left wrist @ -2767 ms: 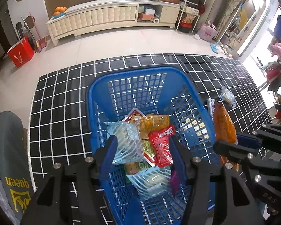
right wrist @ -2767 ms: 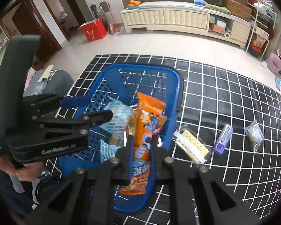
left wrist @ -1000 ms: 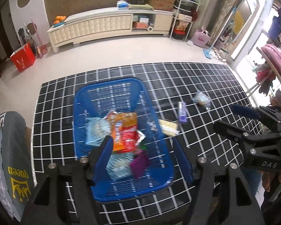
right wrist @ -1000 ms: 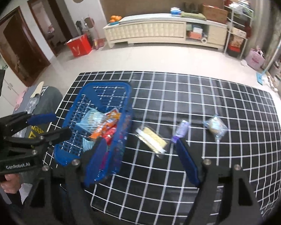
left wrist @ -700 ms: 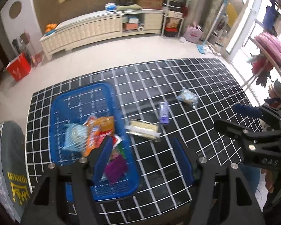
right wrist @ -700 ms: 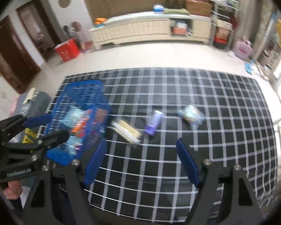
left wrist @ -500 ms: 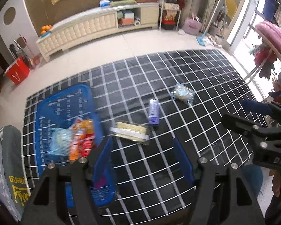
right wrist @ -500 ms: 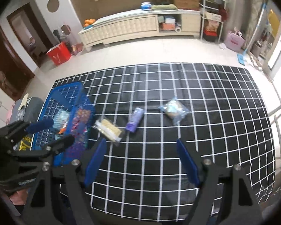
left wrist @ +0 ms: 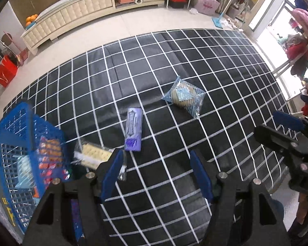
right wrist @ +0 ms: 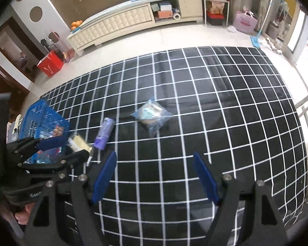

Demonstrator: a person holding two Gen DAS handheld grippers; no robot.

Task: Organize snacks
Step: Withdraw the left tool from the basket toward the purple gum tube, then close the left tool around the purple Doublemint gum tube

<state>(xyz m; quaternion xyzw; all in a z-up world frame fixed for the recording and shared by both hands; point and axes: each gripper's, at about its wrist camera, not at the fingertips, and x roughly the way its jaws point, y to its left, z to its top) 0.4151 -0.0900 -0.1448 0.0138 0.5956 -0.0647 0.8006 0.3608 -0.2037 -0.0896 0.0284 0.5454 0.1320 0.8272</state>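
Black mat with white grid (left wrist: 195, 65) on pale floor. Three loose snacks on mat, well apart from both claws.

- Purple packet (left wrist: 133, 129), lying lengthwise near mat centre; also seen in right wrist view (right wrist: 104, 133).
- Clear blue-striped bag (left wrist: 183, 96) holding pale biscuit, to the right of the purple packet, apart from it.
- Cracker pack in clear wrap (left wrist: 93, 156), just beside blue basket (left wrist: 12, 127); touching the basket or not: cannot tell, blurred.

Basket at left edge of mat, several wrapped snacks inside, orange and red among them.

Left gripper (left wrist: 156, 174): jaws spread wide, nothing between blue pads, only bare mat below. Left pad overlaps end of cracker wrap in view; contact not clear.

Right gripper (right wrist: 154, 176): jaws spread wide, empty, over bare grid squares.

Cream cabinet (right wrist: 117, 23) along far wall, oranges (right wrist: 76, 24) on its left end. Red bag (right wrist: 50, 63) on floor.
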